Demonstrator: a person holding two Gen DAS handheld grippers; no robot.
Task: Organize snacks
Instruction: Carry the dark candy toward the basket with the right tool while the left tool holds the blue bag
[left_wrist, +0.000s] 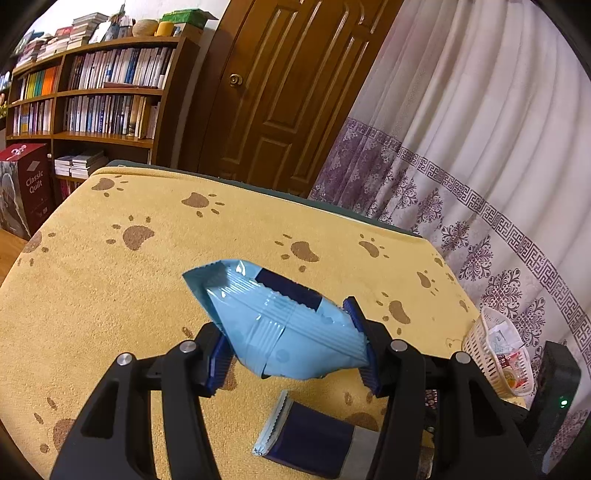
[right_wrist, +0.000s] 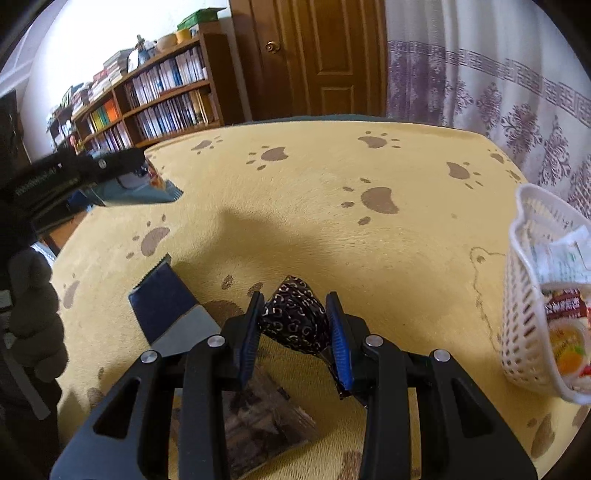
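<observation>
Left wrist: fingers (left_wrist: 291, 354) clamp blue packet (left_wrist: 280, 325); right fingers (right_wrist: 295, 328) clamp dark snack (right_wrist: 295, 319).

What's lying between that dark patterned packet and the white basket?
Nothing: bare yellow cloth separates the dark patterned packet from the white basket, per the right wrist view.

Beyond the hand-held gripper spreads a yellow plush cover (left_wrist: 110, 295) printed with brown paw marks, laid over the bench. Past its far edge, to the left, a wooden bookcase (left_wrist: 107, 92) holds rows of upright books, with stacked books, a woven bowl (left_wrist: 145, 27) and a green box (left_wrist: 184, 16) on top. A dark red carton (left_wrist: 27, 188) lettered "Classic Quilt" stands on the floor at the far left. A panelled wooden door (left_wrist: 280, 92) with a round brass knob (left_wrist: 235, 79) is straight ahead, and a pale curtain (left_wrist: 480, 129) with purple patterned bands hangs to the right.
</observation>
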